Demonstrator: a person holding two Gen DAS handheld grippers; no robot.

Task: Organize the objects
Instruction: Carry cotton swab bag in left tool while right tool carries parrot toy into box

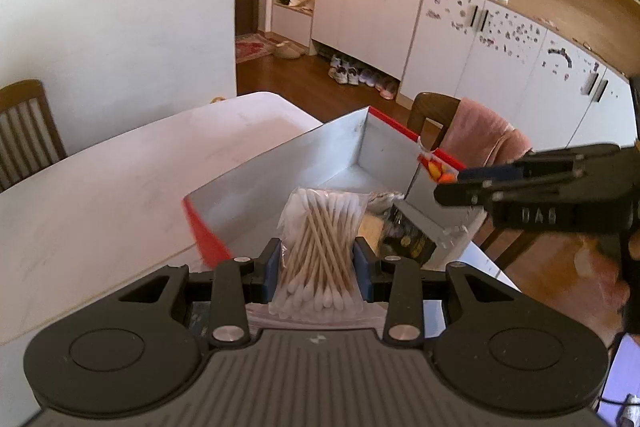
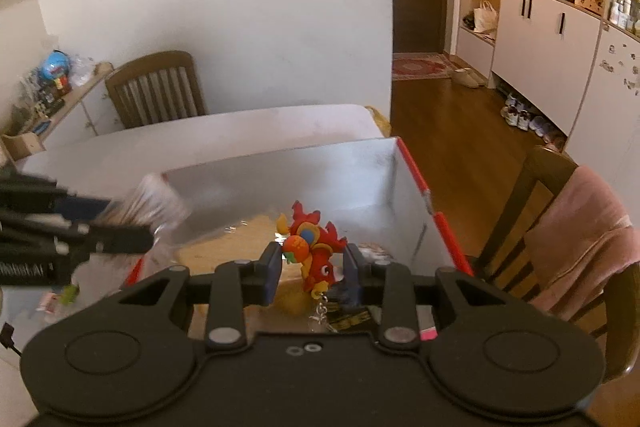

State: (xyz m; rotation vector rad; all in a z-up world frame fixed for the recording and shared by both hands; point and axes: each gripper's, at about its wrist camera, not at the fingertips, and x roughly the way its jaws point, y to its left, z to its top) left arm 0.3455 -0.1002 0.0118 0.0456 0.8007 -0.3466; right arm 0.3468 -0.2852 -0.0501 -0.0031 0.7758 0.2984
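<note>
The left gripper (image 1: 318, 261) has its 2 blue pads pressed against the sides of a clear bag of cotton swabs (image 1: 320, 247), jaws narrowed to the width of the bag. The bag stands upright between the fingers, its wooden sticks crossing at the waist where the pads squeeze, white tips fanning out above and below. It hangs over the near end of the box (image 1: 280, 163), clear of the floor of the box.

The right gripper (image 2: 310, 261) is closed on a red dragon keychain (image 2: 314, 251), 1 pad on each side of the figure. The dragon sits upright between the fingers, with a blue and orange patch on its chest, and a short metal chain (image 2: 322, 311) dangles below it. It too is held above the box interior.

The box is open-topped, silver inside with a red outer face and rim, and stands on a pale table (image 1: 100, 187). Inside it, a dark packet with gold printing (image 1: 404, 239) lies near the right wall, with a crumpled pale wrapper (image 1: 382, 201) just behind it. The floor of the box reflects a tan colour in the right wrist view.

Each gripper shows in the other's view, blurred, at the side of the box. Beyond the table's right edge stands a wooden chair (image 2: 536, 211) draped with a pink cloth (image 2: 588, 227).
</note>
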